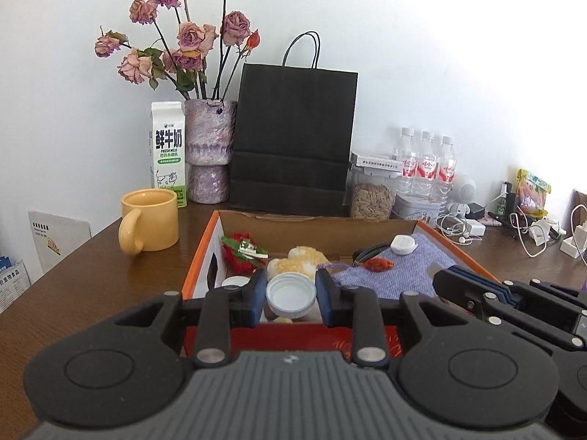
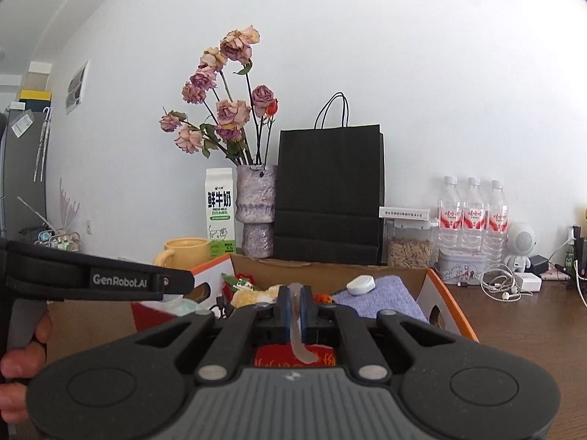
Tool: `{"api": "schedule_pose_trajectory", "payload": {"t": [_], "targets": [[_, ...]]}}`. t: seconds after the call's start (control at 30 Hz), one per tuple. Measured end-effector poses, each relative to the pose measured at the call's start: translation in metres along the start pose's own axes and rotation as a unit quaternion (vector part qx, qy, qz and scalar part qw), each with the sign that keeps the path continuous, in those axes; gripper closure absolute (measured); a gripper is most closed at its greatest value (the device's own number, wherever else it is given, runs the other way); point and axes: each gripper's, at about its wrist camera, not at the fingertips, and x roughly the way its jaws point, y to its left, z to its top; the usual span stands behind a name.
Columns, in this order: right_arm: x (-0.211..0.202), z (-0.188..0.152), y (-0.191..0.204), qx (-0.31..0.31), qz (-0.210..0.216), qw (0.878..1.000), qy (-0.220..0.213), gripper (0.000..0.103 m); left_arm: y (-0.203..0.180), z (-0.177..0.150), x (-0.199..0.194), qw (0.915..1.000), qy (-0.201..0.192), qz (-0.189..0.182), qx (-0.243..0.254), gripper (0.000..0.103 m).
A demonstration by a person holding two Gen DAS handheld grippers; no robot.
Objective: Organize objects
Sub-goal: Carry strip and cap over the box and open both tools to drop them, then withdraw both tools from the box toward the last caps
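Left wrist view shows the left hand-held gripper (image 1: 291, 295) partly closed with its blue pads against the sides of a white screw cap (image 1: 291, 294), held above the near end of the open cardboard box (image 1: 315, 225) on the brown surface (image 1: 91, 282). Inside the box lie a red flower clip (image 1: 242, 253), a yellow fluffy item (image 1: 301, 260), a white round case (image 1: 403, 245) and a purple cloth (image 1: 403, 275). From the right wrist view, the right hand-held gripper (image 2: 294, 302) is fully closed on a thin translucent strip (image 2: 298, 330), which hangs down behind the pads; what the strip belongs to cannot be told. The step in hand looks like lifting the cap out for sorting. To do it well, keep the squeeze even, since the cap is shallow and smooth and could pop out sideways; raise it clear of the box wall before carrying it across; keep the two hand-held grippers apart, as the right one sits just beside the left; and avoid the yellow mug (image 1: 150, 220) nearby.
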Motion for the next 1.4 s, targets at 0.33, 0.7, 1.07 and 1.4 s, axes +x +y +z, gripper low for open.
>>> {"api": "schedule_pose_trajectory", "payload": {"t": [0.33,0.7,1.07,1.4], "targets": [[0.052,0.028,-0.005,-0.004,-0.018,0.999,-0.027,0.099,0.002,0.025,0.04,0.9991,-0.028,0.02,-0.023,0.073],[0.103,0.018,-0.026,0.016,-0.018,1.0,0.001,0.099,0.0,0.028,0.093,0.9995,-0.017,0.024,-0.015,0.073],[0.095,0.013,-0.027,0.006,-0.057,0.998,0.02,0.006,0.006,0.022,0.08,0.9977,-0.045,0.049,-0.015,0.0],[0.088,0.014,-0.027,0.004,-0.069,0.997,0.017,0.001,0.013,0.023,0.072,0.9972,-0.054,0.046,-0.024,0.0]]}}
